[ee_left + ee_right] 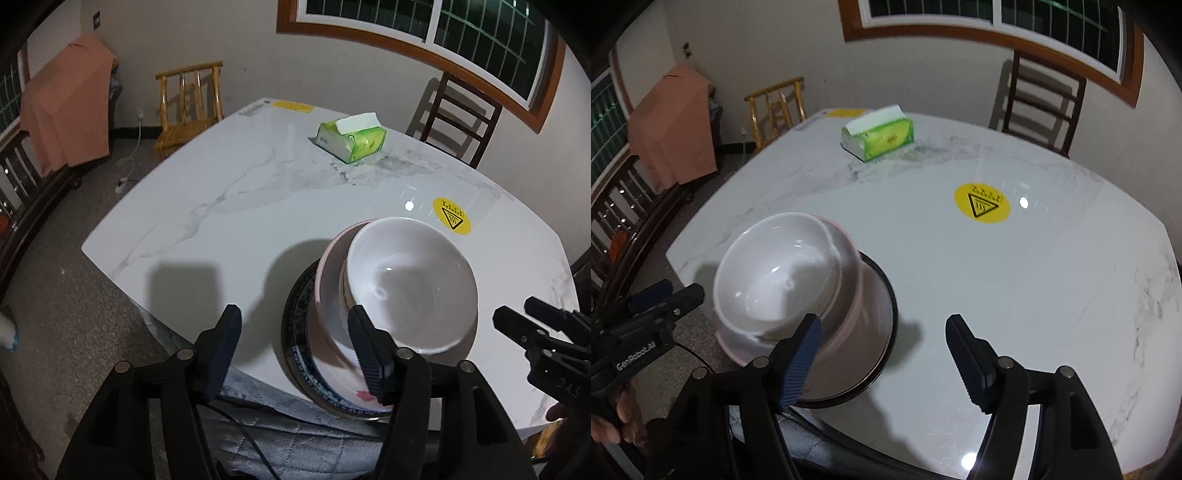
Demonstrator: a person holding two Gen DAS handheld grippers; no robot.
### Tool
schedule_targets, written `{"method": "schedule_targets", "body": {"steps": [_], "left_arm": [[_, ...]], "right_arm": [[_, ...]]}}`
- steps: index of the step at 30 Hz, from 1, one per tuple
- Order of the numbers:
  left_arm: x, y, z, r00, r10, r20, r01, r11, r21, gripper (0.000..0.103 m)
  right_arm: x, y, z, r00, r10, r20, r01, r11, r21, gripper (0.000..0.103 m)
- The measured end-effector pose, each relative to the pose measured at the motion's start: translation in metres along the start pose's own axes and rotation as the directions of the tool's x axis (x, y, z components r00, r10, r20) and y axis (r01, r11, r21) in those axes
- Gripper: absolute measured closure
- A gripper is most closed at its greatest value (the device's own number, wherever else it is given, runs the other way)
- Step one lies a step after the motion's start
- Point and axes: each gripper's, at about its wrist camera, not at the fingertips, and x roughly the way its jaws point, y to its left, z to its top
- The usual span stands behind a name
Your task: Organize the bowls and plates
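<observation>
Left wrist view: a glossy white ceramic bowl [410,284] sits nested in a pale pink bowl [328,295] on a dark blue-patterned plate [295,317], at the near edge of the white marble-look table [221,206]. The left gripper [295,343] and right gripper [882,354] are both released, holding nothing. Open tabletop stretches to the green tissue box [351,138] by the far edge.

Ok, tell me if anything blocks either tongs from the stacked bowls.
Nothing visible does. The white bowl sits in the pink bowl on the dark-rimmed plate; left tongs and right tongs flank the stack, open.
</observation>
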Motion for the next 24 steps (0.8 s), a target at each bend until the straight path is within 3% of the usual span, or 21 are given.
{"method": "schedule_targets", "body": {"steps": [8,11,24], "left_arm": [[-0.015,-0.003,-0.022,0.999,0.029,0.039,-0.029,0.999,0.014,0.031],[-0.017,-0.005,-0.029,0.999,0.021,0.035,-0.021,1.000,0.003,0.031],[-0.020,-0.020,-0.041,0.998,0.038,0.049,-0.040,0.999,0.027,0.020]], "right_arm": [[-0.010,0.022,-0.030,0.998,0.045,0.040,-0.041,0.995,-0.086,0.027],[-0.008,0.026,-0.039,0.997,0.081,0.015,-0.080,0.994,-0.074,0.026],[-0.006,0.035,-0.060,0.997,0.082,-0.001,-0.082,0.992,-0.094,0.023]]}}
